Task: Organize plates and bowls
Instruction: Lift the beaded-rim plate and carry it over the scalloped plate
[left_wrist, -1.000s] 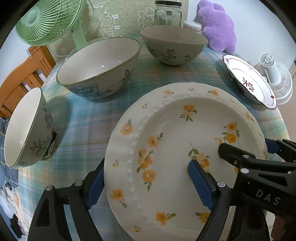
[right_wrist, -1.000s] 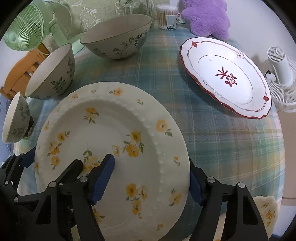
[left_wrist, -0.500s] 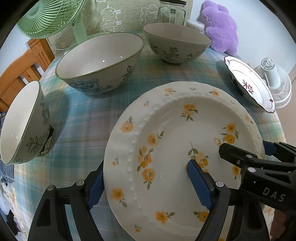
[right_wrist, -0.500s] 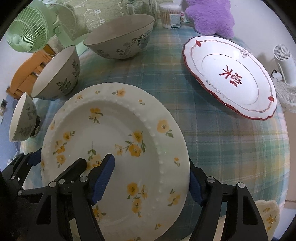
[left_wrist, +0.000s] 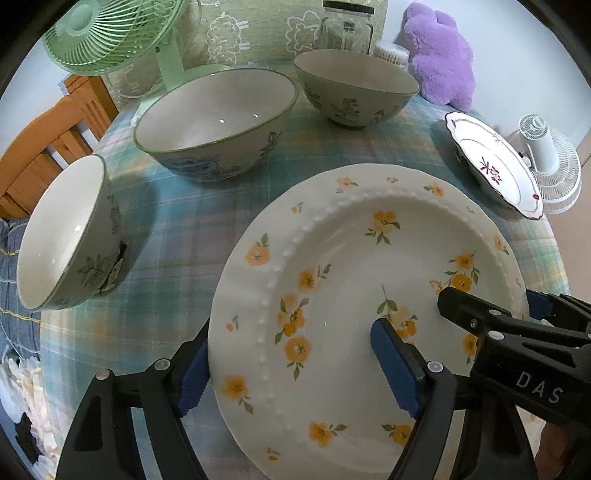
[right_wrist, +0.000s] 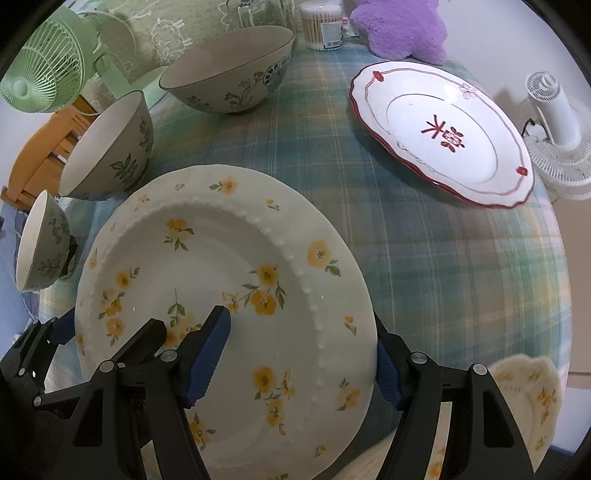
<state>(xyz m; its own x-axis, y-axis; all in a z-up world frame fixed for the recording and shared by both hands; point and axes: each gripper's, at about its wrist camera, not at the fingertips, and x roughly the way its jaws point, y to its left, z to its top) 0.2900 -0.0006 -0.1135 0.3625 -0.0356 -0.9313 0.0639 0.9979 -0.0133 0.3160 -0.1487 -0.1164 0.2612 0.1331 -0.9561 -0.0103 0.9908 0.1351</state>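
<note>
1. A round table (right_wrist: 424, 258) under a blue-green checked cloth carries all the crockery.
2. The flowered plate (left_wrist: 369, 266), cream with yellow blossoms and a beaded ring, sits at the near edge of the table, in front of the bowls. I cannot tell whether it rests on the cloth or is raised off it.
3. A red-trimmed plate (right_wrist: 443, 129) lies well apart, on the far right side.
4. The wide bowl (left_wrist: 214, 122) stands upright behind the flowered plate. The far bowl (left_wrist: 354, 88) is just beyond it, and the side bowl (left_wrist: 62, 232) is off to the left.
5. The left gripper (left_wrist: 291, 350) grasps the flowered plate's left rim, one pad outside the edge and one on the inner face. Its jaws have just been closing on that rim.
6. The right gripper (right_wrist: 301, 332) grips the opposite rim the same way.
</note>
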